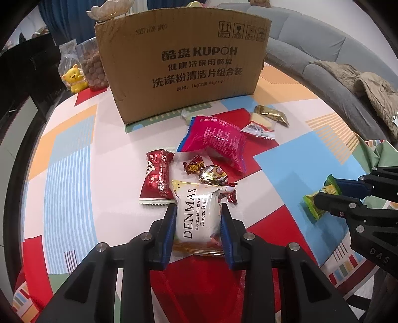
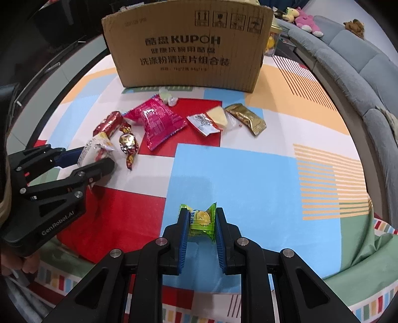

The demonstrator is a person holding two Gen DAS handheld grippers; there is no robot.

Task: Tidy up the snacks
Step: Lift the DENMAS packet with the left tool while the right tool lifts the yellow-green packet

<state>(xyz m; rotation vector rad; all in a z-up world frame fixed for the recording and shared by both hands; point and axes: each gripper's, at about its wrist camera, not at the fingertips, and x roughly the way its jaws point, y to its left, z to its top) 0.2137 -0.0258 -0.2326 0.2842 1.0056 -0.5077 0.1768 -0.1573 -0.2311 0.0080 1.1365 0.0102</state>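
Note:
My left gripper is shut on a white DENMAS cheese-ball packet, blue pads pressing both its sides, low over the patterned tablecloth. My right gripper is shut on a small green candy above a blue patch of the cloth. Each gripper shows in the other's view: the right gripper and the left gripper. Beyond lie a red packet, a gold twisted candy, a pink bag, a cheese wedge packet and a gold packet. A cardboard box stands behind them.
A yellow bear toy and a clear bag of round snacks sit left of the box. A grey sofa with plush toys curves along the right, a jacket lying on it. The table edge runs close at left.

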